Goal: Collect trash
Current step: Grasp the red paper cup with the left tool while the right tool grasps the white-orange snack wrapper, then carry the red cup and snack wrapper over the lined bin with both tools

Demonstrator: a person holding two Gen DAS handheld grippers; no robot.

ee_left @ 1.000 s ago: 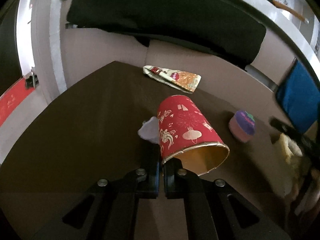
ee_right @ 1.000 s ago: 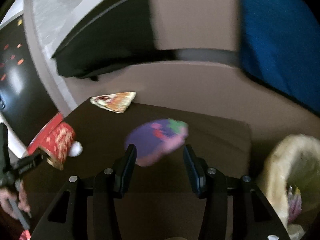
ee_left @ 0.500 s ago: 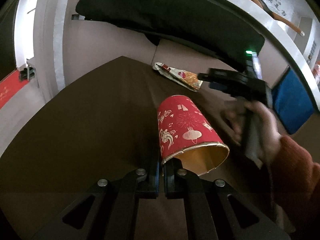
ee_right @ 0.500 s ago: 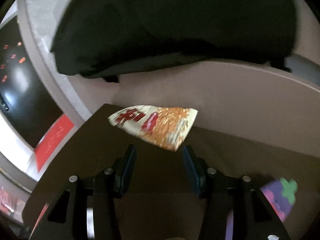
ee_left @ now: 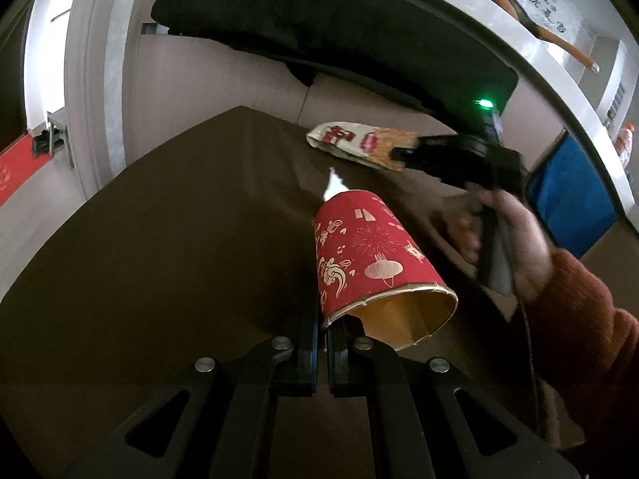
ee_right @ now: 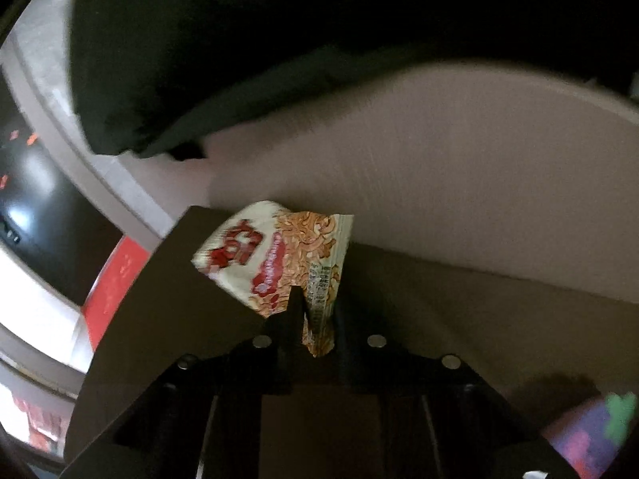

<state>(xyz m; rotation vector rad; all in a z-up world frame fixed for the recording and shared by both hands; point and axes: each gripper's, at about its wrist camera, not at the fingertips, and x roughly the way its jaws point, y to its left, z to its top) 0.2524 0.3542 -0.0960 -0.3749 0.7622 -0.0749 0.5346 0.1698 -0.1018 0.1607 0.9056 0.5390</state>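
Observation:
A red paper cup (ee_left: pixel 367 255) with gold prints hangs tilted, mouth toward the camera. My left gripper (ee_left: pixel 323 319) is shut on its rim. A white, red and orange snack wrapper (ee_left: pixel 359 145) lies at the far edge of the dark brown table (ee_left: pixel 159 239). My right gripper (ee_left: pixel 403 155), held by a hand (ee_left: pixel 515 247) in a rust-red sleeve, reaches it from the right. In the right wrist view the jaws of the right gripper (ee_right: pixel 315 311) are closing with the wrapper (ee_right: pixel 275 255) pinched between them, its near end bent up.
A scrap of white tissue (ee_left: pixel 334 183) peeks out behind the cup. A purple and green object (ee_right: pixel 587 435) sits on the table at the lower right. Beyond the table stands a beige sofa (ee_left: pixel 223 72) with a black garment (ee_left: pixel 319 12) and a blue cushion (ee_left: pixel 571 199).
The right gripper swung left from the purple object to the snack wrapper and closed its jaws on it. The left gripper kept the cup and shifted slightly; the tissue now shows behind the cup.

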